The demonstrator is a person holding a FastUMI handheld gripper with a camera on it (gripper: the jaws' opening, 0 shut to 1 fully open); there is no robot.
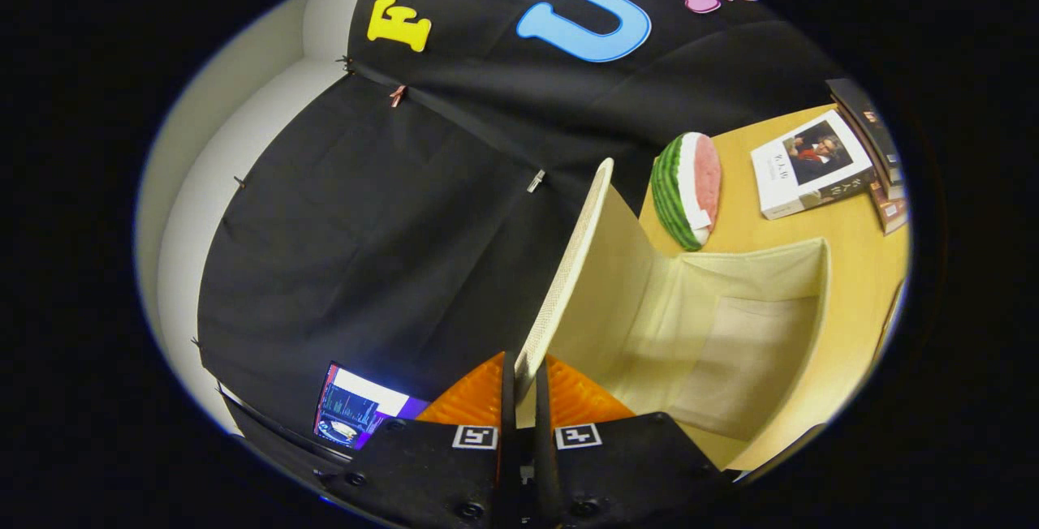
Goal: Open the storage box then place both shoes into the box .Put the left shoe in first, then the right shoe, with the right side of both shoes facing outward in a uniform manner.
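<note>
Lid (568, 269) of the storage box (730, 334) is pinched edge-on by the gripper (523, 387), fingers narrowed onto it — swung upright so the interior is exposed for shoes; beyond the box, a watermelon slice (686, 188) is seen.

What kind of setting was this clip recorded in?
Most likely a staged recording booth, not a home: black cloth pinned up as a wall, a wooden table with props (a watermelon slice, books), and a lit screen. The gripper fingers pinch the storage box's lid.
</note>
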